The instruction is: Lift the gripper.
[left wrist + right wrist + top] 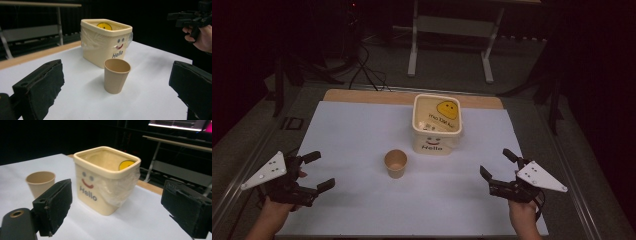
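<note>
High view: as both hands sit at the near edge, the left gripper [322, 170] is at near-left w/ jaws apart, nothing between; the right gripper [496, 164] is at near-right, jaws also apart and empty. Both rest over the white sheet [362, 130] covering the table.
Cup: the paper cup [396, 163] stands upright near the sheet's centre, between the 2 grippers but well apart from each.
Bin: the cream bin [437, 123] w/ "Hello" and a smiley on its front stands just behind the cup, slightly to the right, not touching it.
Left gripper view: black jaws wide apart at the bottom corners; cup [117, 75] upright btwn them farther off, open top, looks empty. Bin [106, 42] behind it, clear plastic film on its sides. Other hand [200, 37] w/ its gripper at top right.
Right gripper view: jaws spread, nothing held. Bin [107, 178] straight ahead, yellow smiley sticker [126, 164] inside its far wall. Cup [40, 182] at left, partly behind the left jaw.
</note>
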A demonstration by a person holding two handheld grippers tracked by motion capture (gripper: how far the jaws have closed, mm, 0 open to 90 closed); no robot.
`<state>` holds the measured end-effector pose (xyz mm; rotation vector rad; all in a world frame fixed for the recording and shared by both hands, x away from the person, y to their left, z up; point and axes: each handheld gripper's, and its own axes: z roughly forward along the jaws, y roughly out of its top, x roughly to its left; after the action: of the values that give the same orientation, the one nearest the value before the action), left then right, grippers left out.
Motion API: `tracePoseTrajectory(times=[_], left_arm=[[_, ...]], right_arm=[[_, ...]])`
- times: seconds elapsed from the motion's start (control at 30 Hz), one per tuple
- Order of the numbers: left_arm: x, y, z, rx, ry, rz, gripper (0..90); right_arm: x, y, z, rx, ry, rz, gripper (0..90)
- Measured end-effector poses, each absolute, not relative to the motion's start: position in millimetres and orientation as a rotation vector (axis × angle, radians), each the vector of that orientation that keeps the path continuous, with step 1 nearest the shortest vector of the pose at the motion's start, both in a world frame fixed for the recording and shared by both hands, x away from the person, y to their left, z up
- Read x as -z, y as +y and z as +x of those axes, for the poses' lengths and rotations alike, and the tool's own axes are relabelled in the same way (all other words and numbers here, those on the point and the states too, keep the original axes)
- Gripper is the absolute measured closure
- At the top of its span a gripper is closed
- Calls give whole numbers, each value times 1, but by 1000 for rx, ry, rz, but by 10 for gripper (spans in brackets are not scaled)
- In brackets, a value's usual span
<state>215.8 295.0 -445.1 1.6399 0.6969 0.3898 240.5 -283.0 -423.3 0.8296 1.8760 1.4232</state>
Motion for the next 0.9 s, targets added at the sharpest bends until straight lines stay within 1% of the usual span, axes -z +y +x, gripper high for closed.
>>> tracePoseTrajectory(times=[0.1,0.43,0.73,0.9], left_arm=[[443,297,215,-405,716,1629,7],[427,299,217,-330,671,1635,7],[409,296,224,-307,640,1693,7],[396,287,236,-308,624,1741,7]], right_arm=[[423,-283,239,-1428,1874,828,100],[419,-287,238,-1438,1862,847,100],[416,-288,236,-1452,1856,846,100],[416,-288,237,-1455,1862,847,100]])
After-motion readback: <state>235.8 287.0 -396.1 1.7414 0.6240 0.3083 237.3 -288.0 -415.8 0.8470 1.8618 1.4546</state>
